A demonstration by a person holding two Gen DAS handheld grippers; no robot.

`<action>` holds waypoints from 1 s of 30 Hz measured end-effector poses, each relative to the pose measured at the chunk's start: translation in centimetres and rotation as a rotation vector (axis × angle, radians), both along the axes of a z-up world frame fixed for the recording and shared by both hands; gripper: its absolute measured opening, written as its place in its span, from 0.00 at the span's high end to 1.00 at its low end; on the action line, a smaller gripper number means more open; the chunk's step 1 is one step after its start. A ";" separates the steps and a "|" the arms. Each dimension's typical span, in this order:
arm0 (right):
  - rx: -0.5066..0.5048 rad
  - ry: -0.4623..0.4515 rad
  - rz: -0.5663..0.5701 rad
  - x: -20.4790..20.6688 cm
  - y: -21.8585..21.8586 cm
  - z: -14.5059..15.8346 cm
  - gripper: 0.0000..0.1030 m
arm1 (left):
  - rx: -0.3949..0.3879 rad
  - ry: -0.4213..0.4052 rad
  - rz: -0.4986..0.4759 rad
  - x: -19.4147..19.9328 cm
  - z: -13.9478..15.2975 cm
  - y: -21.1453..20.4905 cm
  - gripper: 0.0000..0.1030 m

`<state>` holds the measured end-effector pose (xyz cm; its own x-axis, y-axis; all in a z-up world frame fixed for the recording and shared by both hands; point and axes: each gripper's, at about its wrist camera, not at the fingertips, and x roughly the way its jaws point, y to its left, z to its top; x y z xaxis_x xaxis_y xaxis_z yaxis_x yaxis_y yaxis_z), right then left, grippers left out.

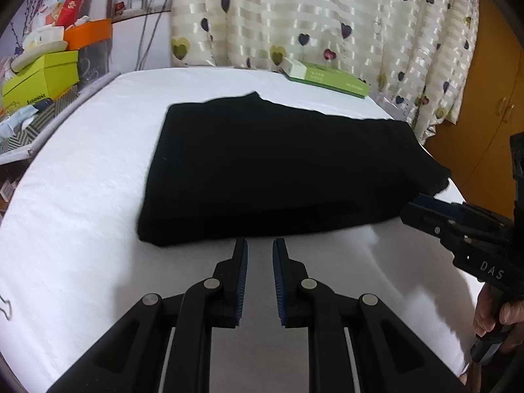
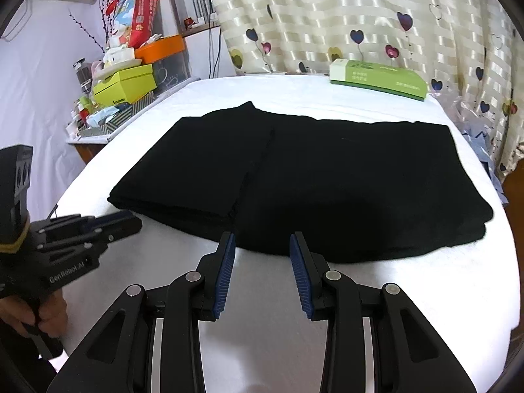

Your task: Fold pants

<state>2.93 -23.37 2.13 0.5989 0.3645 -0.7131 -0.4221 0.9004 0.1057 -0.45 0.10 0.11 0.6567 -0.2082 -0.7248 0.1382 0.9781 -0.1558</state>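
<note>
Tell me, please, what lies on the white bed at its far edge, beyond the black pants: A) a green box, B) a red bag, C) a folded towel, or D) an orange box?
A: a long green box lies flat at the far edge of the bed, beyond the folded pants and before the curtain.

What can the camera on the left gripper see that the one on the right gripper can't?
Only the left wrist view shows the orange-brown wooden cupboard, plus the right gripper from the side.

Only the right wrist view shows the bare twigs with small red buds, the crumpled blue cloth off the table's far corner, and the left gripper from the side.

Both show the folded black pants, white table, green flat box and heart-patterned curtain.
</note>
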 end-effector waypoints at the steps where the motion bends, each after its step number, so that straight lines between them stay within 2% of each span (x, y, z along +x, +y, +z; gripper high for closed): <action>1: 0.003 -0.002 -0.002 -0.2 -0.2 0.1 0.65 | -0.001 0.002 -0.006 -0.1 0.0 -0.2 0.83; 8: 0.007 -0.026 -0.004 -1.0 -0.7 0.6 0.65 | 0.020 -0.029 -0.037 -1.1 0.9 -1.7 0.83; 20: -0.002 -0.051 -0.037 -0.6 -1.9 0.7 0.65 | 0.064 -0.078 0.057 1.6 1.8 -0.2 0.83; 25: 0.008 -0.044 -0.052 0.2 -1.9 0.7 0.65 | 0.055 -0.054 0.069 2.7 1.2 -0.1 0.83; 30: 0.013 -0.054 -0.001 0.9 -0.1 0.8 0.65 | 0.045 -0.040 0.093 2.9 0.6 0.3 0.83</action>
<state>3.86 -23.48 2.94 0.6366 0.3731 -0.6749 -0.4270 0.8993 0.0944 2.44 0.42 0.75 0.7006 -0.1128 -0.7046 0.0516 0.9928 -0.1077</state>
